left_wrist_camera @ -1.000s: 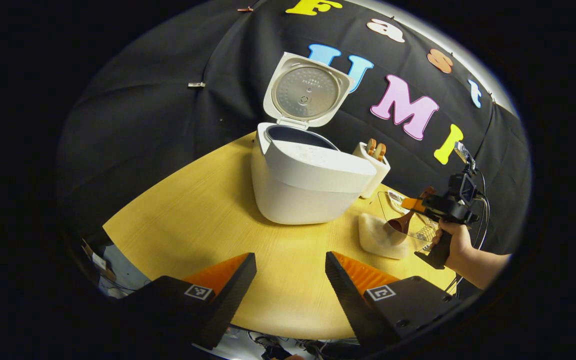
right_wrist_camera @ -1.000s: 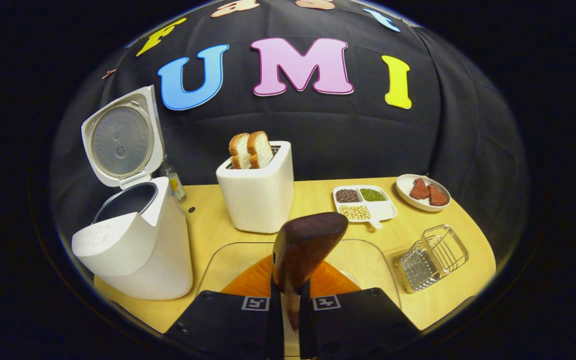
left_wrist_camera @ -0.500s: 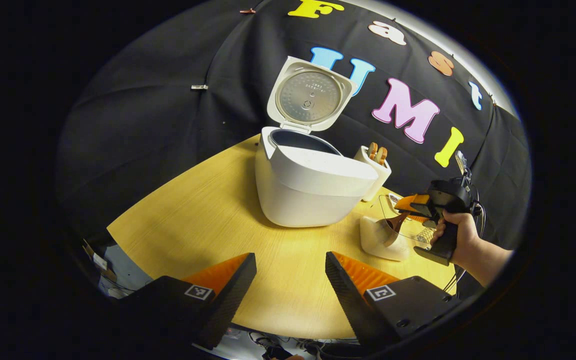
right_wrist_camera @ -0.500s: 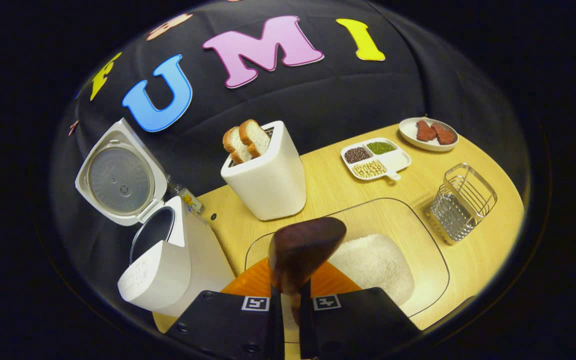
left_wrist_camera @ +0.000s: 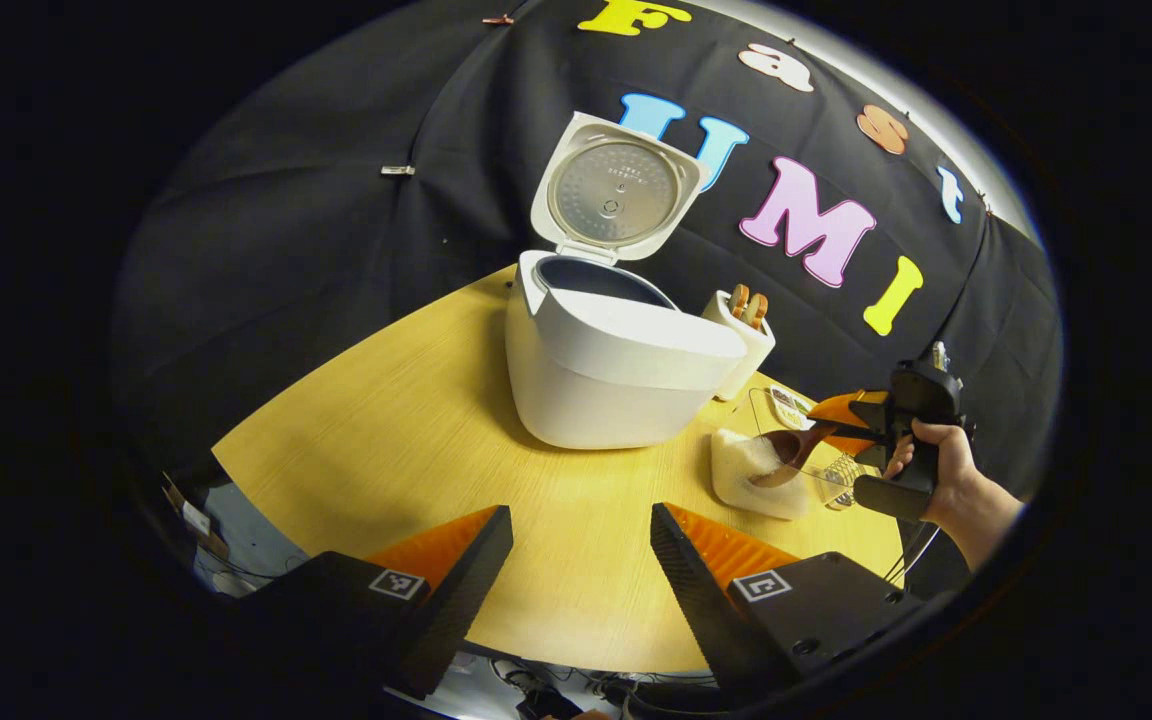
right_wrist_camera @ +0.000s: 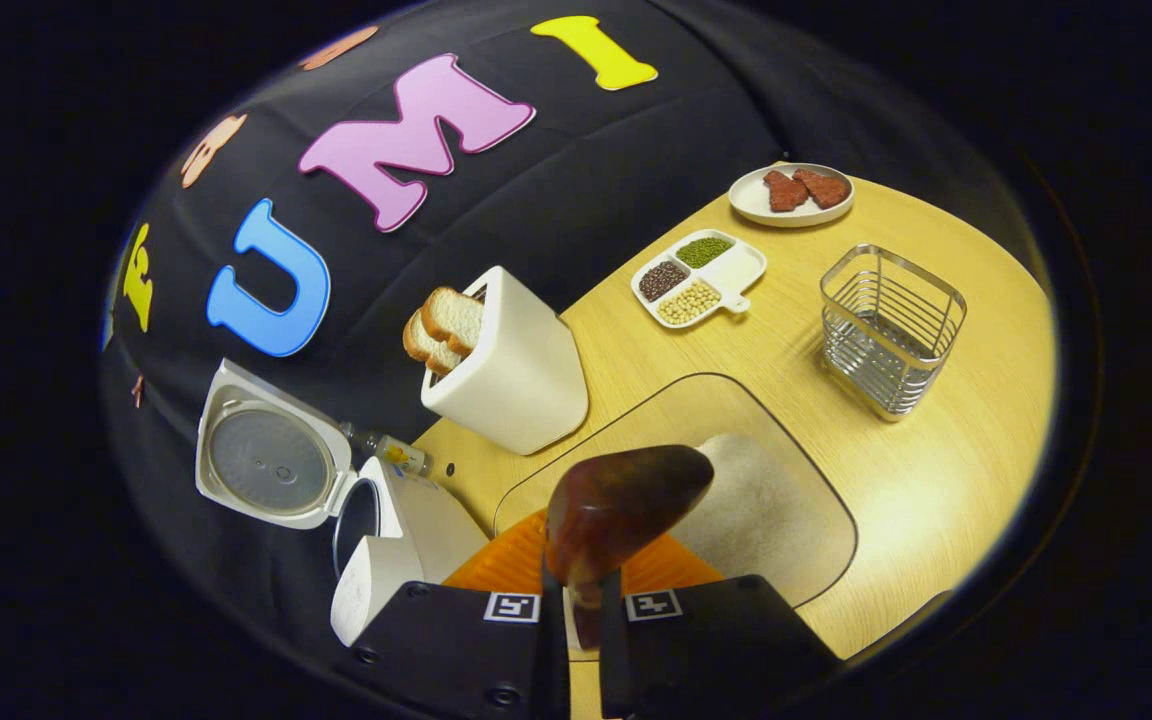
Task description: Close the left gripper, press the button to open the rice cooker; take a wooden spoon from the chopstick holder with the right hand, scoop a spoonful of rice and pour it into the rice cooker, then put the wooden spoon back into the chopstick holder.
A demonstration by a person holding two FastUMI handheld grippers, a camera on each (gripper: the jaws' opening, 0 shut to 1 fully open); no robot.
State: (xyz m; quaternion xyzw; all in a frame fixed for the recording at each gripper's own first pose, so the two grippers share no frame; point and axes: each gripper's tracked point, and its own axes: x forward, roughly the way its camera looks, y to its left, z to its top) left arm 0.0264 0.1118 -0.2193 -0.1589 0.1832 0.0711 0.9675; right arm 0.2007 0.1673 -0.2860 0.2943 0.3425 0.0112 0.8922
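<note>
wooden table (left_wrist_camera: 416,440) carries the white rice cooker (left_wrist_camera: 616,375), lid up. clear rice container (right_wrist_camera: 816,520) sits near the toaster (right_wrist_camera: 511,375), with the wire chopstick holder (right_wrist_camera: 891,330) beside it. my right gripper (right_wrist_camera: 581,600) is clamped on the wooden spoon (right_wrist_camera: 621,505), bowl tilted over the rice (right_wrist_camera: 756,500). my left gripper (left_wrist_camera: 581,545) has its jaws apart, holding nothing, low over the table.

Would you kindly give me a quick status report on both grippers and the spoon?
Left gripper open, idle over the table. Right gripper shut on wooden spoon, bowl at the rice. Rice cooker lid up, path clear.
</note>
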